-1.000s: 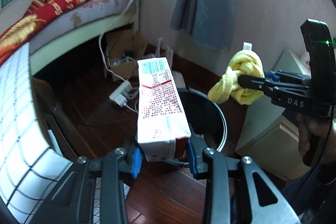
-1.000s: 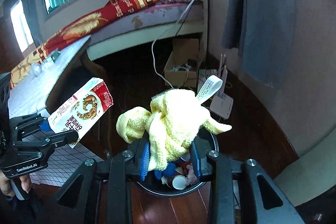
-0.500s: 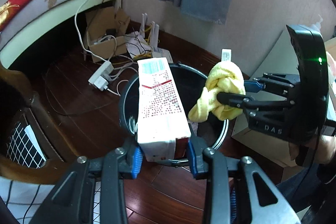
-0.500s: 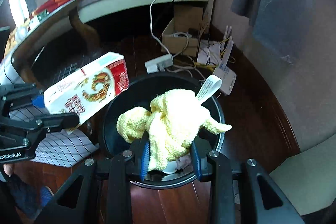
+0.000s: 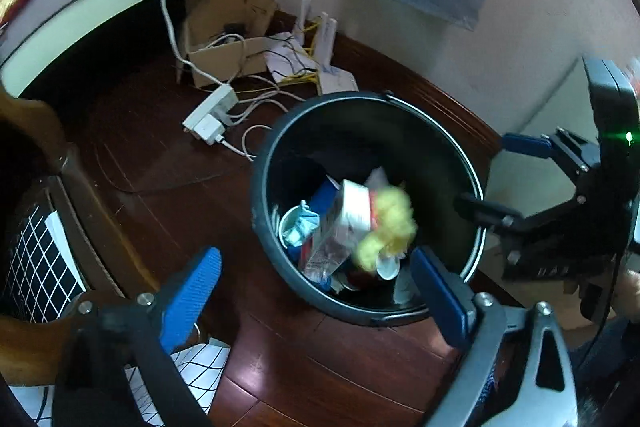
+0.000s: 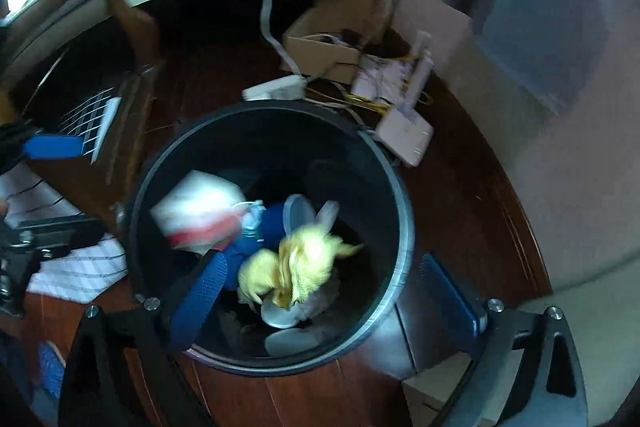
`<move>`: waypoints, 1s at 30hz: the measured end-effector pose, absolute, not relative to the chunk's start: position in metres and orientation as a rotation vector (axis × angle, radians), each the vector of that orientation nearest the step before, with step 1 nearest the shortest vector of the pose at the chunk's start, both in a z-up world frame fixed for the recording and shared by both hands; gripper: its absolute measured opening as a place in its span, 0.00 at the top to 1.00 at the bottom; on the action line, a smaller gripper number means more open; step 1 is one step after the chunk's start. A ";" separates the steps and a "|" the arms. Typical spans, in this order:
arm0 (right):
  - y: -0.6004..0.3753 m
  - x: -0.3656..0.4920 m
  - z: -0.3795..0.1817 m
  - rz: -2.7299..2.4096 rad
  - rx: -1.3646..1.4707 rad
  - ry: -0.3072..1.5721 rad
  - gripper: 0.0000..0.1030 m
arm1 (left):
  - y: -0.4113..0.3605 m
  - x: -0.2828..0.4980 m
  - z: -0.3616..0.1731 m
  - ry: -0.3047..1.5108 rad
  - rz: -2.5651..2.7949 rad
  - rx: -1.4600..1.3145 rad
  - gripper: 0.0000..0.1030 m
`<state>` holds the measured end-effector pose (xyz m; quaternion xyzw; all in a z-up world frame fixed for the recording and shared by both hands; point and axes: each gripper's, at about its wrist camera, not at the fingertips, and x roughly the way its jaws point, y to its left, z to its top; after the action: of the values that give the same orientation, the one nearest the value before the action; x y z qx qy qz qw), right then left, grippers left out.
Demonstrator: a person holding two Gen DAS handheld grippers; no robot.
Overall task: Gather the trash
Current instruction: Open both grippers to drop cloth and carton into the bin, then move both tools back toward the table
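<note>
From the left wrist, the left gripper (image 5: 316, 291) has just sprung wide, nothing between its pads; the white-and-red carton (image 5: 344, 223) and blurred yellow cloth (image 5: 388, 227) lie inside the black bin (image 5: 264, 195)

From the right wrist, the right gripper (image 6: 328, 291) likewise has just opened wide and empty above the bin's near rim (image 6: 400, 267); the cloth (image 6: 304, 263) sits mid-bin among cups, the carton (image 6: 200, 215) toward the left wall

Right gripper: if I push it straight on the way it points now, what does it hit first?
Probably the yellow cloth lying on the trash inside the black bin. The right gripper, whose jaws have just been opening, is empty and aimed down into the bin's mouth; depth is unclear.
</note>
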<state>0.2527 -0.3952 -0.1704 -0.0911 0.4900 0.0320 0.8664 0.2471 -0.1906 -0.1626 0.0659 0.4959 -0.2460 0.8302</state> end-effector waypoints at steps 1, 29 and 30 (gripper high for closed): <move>-0.400 0.253 -0.170 0.052 -0.173 1.025 0.01 | -0.189 0.248 -0.164 1.048 -0.503 0.139 0.06; -0.402 0.243 -0.155 -0.017 -0.144 1.030 0.00 | -0.175 0.229 -0.147 1.013 -0.359 0.173 0.01; -0.400 0.242 -0.152 -0.013 -0.144 1.025 0.00 | -0.175 0.228 -0.145 1.012 -0.359 0.175 0.01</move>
<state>0.2416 -0.4001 -0.1520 -0.0688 0.4898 -0.0063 0.8691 0.2277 -0.1748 -0.1454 0.0831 0.4814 -0.1708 0.8557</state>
